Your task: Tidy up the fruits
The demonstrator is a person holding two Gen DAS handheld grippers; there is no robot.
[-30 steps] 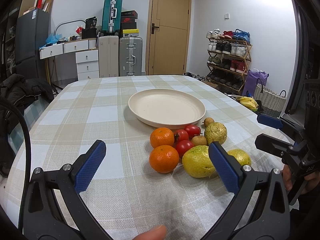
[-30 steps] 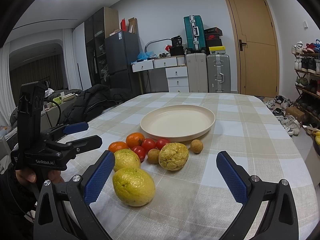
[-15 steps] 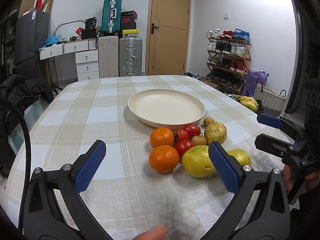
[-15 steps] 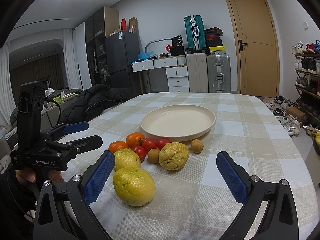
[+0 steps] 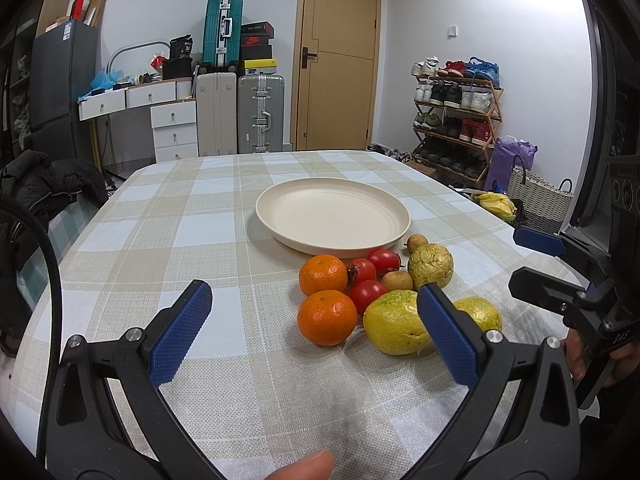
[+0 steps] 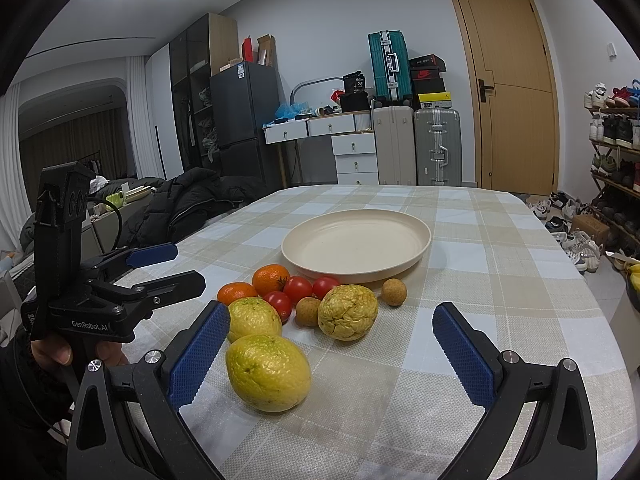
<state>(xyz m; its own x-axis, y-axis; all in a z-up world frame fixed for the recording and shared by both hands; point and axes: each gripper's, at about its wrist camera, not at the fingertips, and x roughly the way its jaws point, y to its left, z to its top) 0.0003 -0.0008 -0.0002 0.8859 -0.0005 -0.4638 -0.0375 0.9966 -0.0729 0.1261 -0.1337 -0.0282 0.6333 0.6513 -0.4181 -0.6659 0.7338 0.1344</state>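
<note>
You hold your left claw (image 5: pixel 314 330) low and level over the desk (image 5: pixel 160 248), jaws spread wide, gripping nothing. Your right claw (image 6: pixel 332 350) sits likewise, wide open and empty, the nearest yellow fruit (image 6: pixel 268 372) just inside its left finger. The fruits cluster on the cloth before the empty cream plate (image 5: pixel 332 216): two oranges (image 5: pixel 326 316), three tomatoes (image 5: pixel 368 292) and other yellow fruits.

Bright ceiling spotlights; sharp, fisheye-warped edges
</note>
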